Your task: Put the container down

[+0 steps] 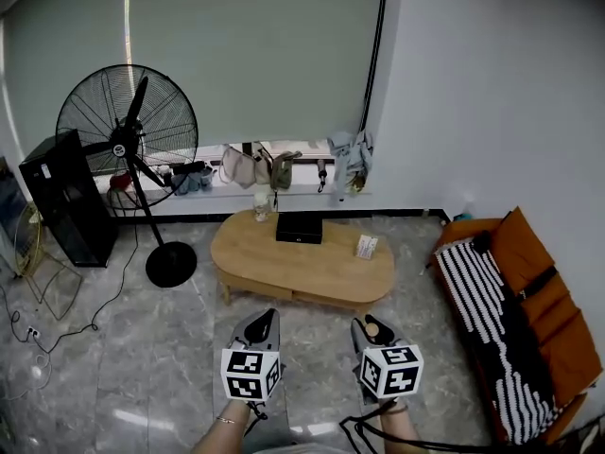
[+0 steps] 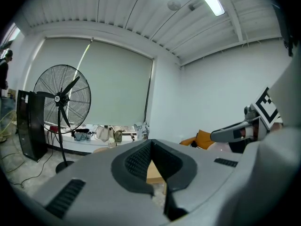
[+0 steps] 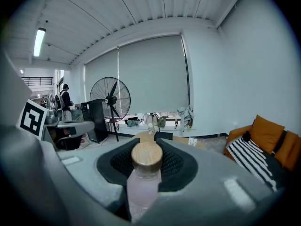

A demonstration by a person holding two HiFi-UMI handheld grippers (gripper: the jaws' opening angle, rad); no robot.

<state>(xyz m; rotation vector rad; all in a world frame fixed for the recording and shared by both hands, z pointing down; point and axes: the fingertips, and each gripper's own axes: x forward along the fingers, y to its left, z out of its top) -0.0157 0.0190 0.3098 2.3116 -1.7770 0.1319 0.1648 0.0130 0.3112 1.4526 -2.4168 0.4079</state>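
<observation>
The container (image 3: 145,178), a clear bottle with a round wooden lid (image 3: 146,156), is not down yet. It stands upright between the pads of the right tongs (image 3: 146,144), which pinch it near its top. The left tongs (image 2: 151,145) are pressed together at the tips with nothing between them.

In the head view both tongs hang over the grey floor (image 1: 142,367), on the near side of the oval wooden surface (image 1: 312,270) and clearly short of its edge. The right tongs (image 1: 375,332) line up with the surface's right half and the left tongs (image 1: 263,327) with its left half.

The surface carries a black box (image 1: 299,227) and a pale jar (image 1: 262,206) along its far edge, and a small white pack (image 1: 367,246) toward its right end. Its near half is bare wood.

As I judge it, the pick-up is done and nothing of the placing is. If the surface is the goal, the bottle must be brought over the bare near half, lowered until its base rests there, and released.
</observation>
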